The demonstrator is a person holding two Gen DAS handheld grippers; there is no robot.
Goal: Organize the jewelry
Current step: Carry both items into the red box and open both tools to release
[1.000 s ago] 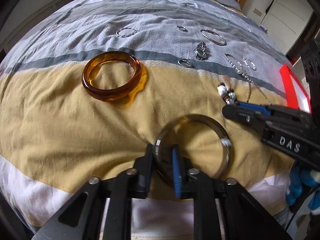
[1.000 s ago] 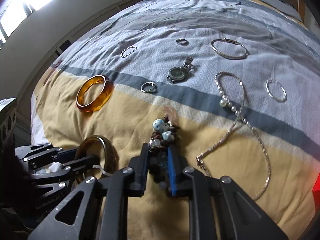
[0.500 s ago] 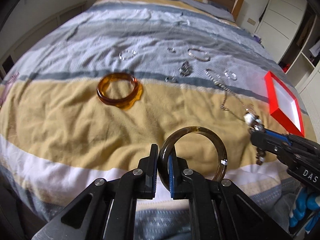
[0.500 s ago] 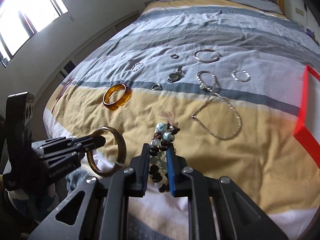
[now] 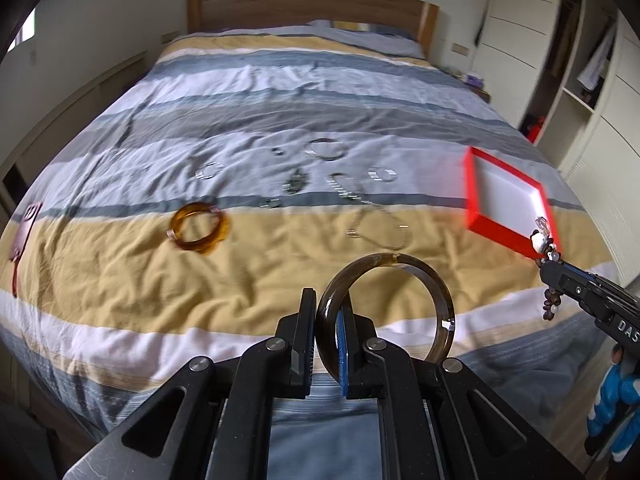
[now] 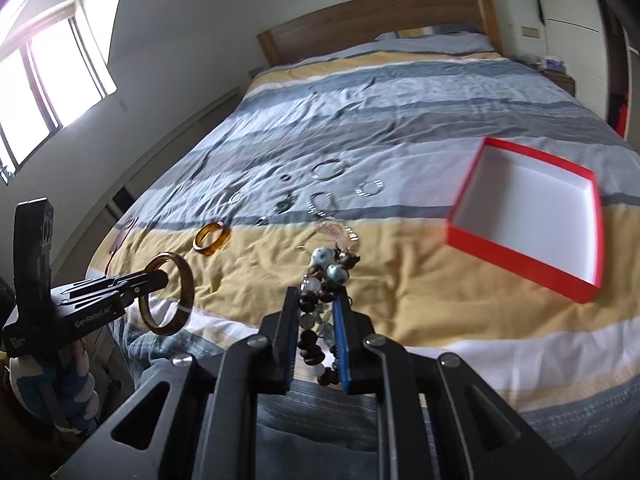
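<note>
Both pieces in hand, neither placed. My left claw (image 5: pixel 326 326) is clamped on the rim of a dark translucent brown bangle (image 5: pixel 386 304), held off the foot edge of the striped bed (image 5: pixel 120 280); the ring stands on edge, its open face toward the camera, its plane running out to the right of the fingers. My right claw (image 6: pixel 316 320) grips a beaded bracelet of brown and pale blue-white beads (image 6: pixel 326 276), its long axis along the fingers, pointing toward the headboard. The red-walled, white-lined open box (image 6: pixel 520 258) near the bed's right edge looks empty. Still lying mid-bed: an amber bangle (image 5: pixel 199 229), a thin chain, several small silver rings and hoops. Judged: early stage.
</note>
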